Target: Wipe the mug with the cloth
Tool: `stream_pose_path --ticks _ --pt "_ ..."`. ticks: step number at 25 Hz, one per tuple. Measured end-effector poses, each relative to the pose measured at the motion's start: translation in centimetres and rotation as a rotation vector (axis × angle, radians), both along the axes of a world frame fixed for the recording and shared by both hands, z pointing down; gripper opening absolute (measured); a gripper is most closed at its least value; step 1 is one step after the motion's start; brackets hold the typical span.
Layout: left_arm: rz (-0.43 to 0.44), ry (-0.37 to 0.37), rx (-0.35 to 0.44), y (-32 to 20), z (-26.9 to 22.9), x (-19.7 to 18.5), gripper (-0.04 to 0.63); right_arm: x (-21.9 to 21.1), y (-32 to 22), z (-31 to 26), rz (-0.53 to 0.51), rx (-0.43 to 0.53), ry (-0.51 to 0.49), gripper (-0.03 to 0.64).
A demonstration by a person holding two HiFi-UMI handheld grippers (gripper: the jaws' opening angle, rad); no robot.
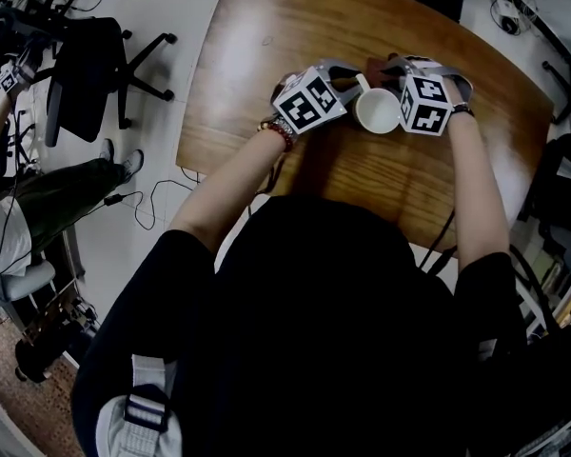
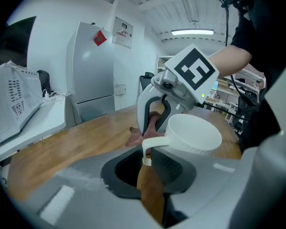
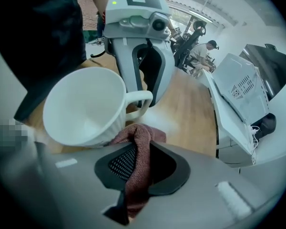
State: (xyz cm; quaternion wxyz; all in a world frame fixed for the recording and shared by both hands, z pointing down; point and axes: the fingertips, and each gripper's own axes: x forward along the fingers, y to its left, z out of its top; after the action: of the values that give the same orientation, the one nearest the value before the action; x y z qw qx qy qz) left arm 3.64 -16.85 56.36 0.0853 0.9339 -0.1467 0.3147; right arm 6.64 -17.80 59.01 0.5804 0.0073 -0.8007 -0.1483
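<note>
Mug [image 1: 378, 110] in the head view is over the wooden counter [image 1: 266, 46], with the left gripper [image 1: 352, 83] at its handle side and the right gripper [image 1: 392, 69] just past its far rim. In the left gripper view the jaws are closed on the mug's handle [image 2: 150, 144]. In the right gripper view the jaws pinch the cloth [image 3: 136, 175], whose bunched end touches the mug's outer wall below the handle. The wipe probably needs a short sweep round that wall.
</note>
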Motion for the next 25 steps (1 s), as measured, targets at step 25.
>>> stream_pose_path --ticks 25 --pt "-0.019 0.028 -0.036 -0.3 0.5 0.3 0.035 -1.8 0.3 -0.3 -0.090 -0.206 0.029 0.058"
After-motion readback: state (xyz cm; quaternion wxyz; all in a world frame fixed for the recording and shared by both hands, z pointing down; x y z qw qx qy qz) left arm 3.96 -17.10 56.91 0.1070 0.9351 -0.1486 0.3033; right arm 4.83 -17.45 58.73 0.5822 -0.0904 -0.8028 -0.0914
